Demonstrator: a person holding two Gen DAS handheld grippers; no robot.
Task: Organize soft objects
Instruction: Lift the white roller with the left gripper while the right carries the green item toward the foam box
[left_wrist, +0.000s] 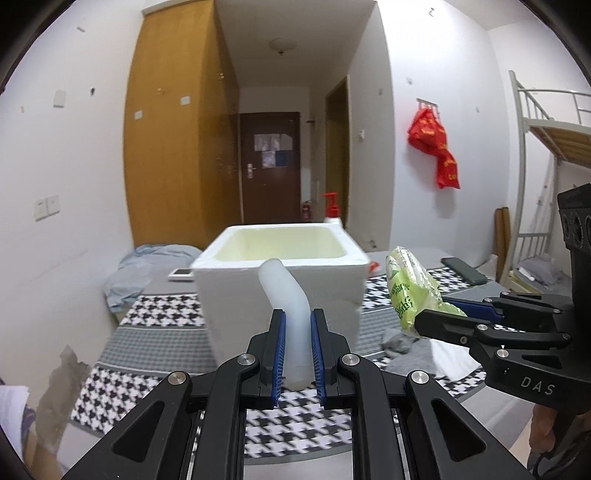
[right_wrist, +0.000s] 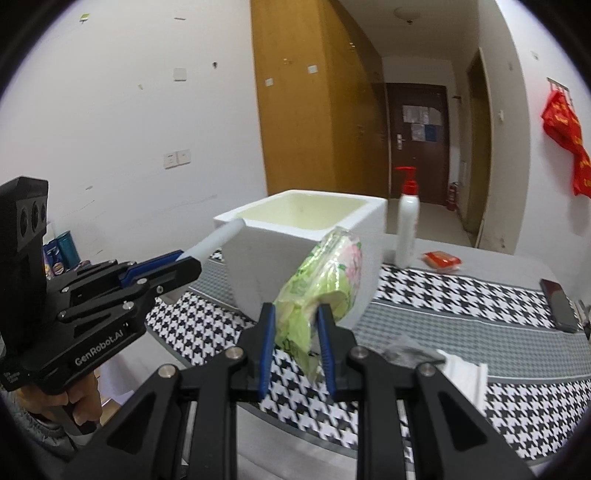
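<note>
My left gripper (left_wrist: 298, 350) is shut on a soft white tube (left_wrist: 288, 306) that bends up toward the white foam box (left_wrist: 277, 273). In the right wrist view the tube (right_wrist: 214, 242) reaches the box's (right_wrist: 295, 258) near left rim, held by the left gripper (right_wrist: 177, 264). My right gripper (right_wrist: 295, 332) is shut on a green tissue pack (right_wrist: 321, 284), held in front of the box. In the left wrist view the tissue pack (left_wrist: 410, 288) and right gripper (left_wrist: 439, 314) are to the right of the box. The box looks empty inside.
The box stands on a houndstooth cloth (right_wrist: 461, 295) over a table. A white pump bottle (right_wrist: 406, 225), a red packet (right_wrist: 441, 260), a dark phone (right_wrist: 559, 304), a grey cloth (right_wrist: 410, 352) and a white folded cloth (right_wrist: 465, 376) lie there. A bunk bed (left_wrist: 546, 147) stands at right.
</note>
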